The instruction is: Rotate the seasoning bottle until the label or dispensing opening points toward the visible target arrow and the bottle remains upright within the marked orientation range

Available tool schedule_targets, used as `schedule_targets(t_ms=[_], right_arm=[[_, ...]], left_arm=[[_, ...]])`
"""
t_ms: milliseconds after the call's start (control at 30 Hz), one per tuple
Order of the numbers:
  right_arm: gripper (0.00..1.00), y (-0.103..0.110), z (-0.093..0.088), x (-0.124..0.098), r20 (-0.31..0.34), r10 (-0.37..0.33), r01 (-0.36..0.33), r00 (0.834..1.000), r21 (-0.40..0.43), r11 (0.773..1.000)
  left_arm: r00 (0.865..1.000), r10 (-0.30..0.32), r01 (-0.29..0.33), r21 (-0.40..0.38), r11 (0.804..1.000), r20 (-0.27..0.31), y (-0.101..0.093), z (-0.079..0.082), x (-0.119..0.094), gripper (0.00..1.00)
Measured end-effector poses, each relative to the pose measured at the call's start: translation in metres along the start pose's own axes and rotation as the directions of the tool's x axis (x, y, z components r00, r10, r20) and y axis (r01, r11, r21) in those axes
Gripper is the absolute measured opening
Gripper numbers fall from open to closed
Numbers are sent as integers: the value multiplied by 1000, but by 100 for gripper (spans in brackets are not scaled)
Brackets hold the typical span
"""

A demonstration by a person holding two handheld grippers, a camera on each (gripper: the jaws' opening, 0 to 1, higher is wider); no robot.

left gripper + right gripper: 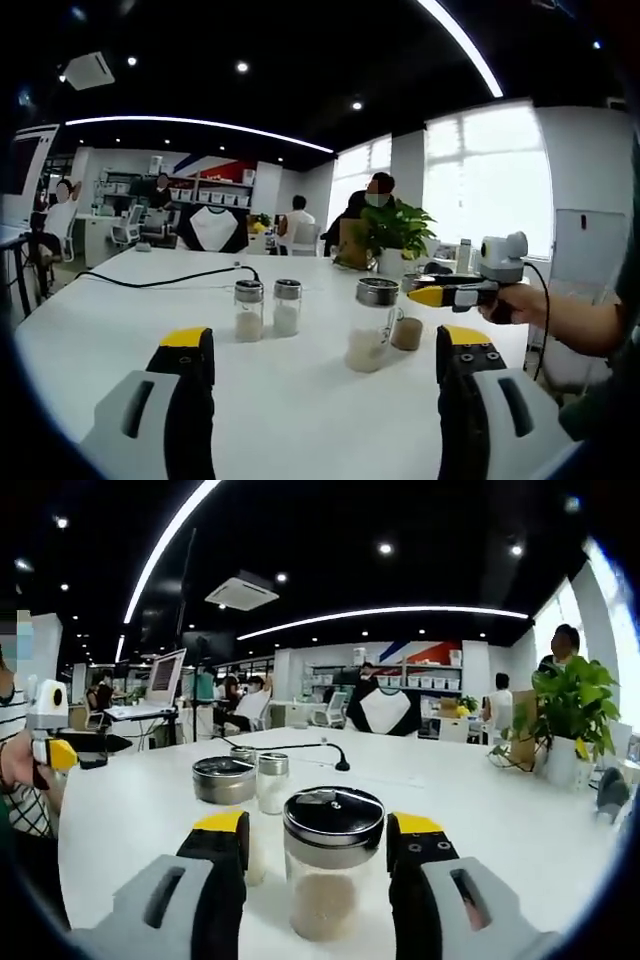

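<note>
An open-plan office is showing here. People (372,200) are sitting and standing around desks under a dark ceiling where recessed spotlights and a long curved light strip (380,613) are glowing. A ceiling air-conditioning unit (243,590) is hanging overhead, a monitor (163,677) is standing on a desk, shelves of boxes (215,197) are lining the back wall, and a potted plant (398,232) is sitting on the big white table (110,300) near bright windows (485,180).
</note>
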State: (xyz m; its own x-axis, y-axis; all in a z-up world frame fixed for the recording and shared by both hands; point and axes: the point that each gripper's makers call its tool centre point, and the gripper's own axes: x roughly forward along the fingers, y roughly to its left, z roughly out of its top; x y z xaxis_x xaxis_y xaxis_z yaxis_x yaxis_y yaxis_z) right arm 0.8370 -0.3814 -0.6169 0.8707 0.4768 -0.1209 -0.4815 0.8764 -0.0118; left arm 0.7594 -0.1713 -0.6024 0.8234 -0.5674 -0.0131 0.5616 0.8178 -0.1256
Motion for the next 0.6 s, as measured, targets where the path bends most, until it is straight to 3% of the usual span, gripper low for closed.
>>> schedule_targets(t_ms=[67, 167, 233, 300, 400, 467, 533, 600], right_arm=[[51, -1, 0, 0, -7, -45, 46, 999, 13, 999], [51, -6, 2, -1, -20, -138, 137, 990, -35, 990], [53, -11, 0, -4, -57, -227, 227, 972, 1, 974], [53, -13, 6, -3, -20, -275, 275, 961, 21, 961], [54, -12, 0, 0, -43, -291, 292, 956, 28, 956], [58, -13, 0, 1, -23, -309, 309, 951, 108, 945], [57, -20, -4, 0, -44, -356, 358, 934, 64, 932], [56, -21, -5, 2, -48, -363, 366, 930, 57, 929]], left_arm=[[1000, -3, 3, -1, 1000, 0, -1, 0, 0, 97], [1000, -7, 7, 0, 1000, -1, -2, 0, 1, 97], [1000, -9, 9, 0, 1000, 0, -2, 0, 1, 97], [1000, -10, 10, -3, 1000, 0, -2, 0, 2, 97], [1000, -13, 13, -7, 1000, 0, -3, -1, 3, 97], [1000, -21, 21, -4, 1000, 2, -4, 0, 3, 96], [1000, -21, 21, -5, 1000, 0, -5, -1, 3, 96], [1000, -21, 21, -11, 1000, 1, -5, -1, 4, 96]])
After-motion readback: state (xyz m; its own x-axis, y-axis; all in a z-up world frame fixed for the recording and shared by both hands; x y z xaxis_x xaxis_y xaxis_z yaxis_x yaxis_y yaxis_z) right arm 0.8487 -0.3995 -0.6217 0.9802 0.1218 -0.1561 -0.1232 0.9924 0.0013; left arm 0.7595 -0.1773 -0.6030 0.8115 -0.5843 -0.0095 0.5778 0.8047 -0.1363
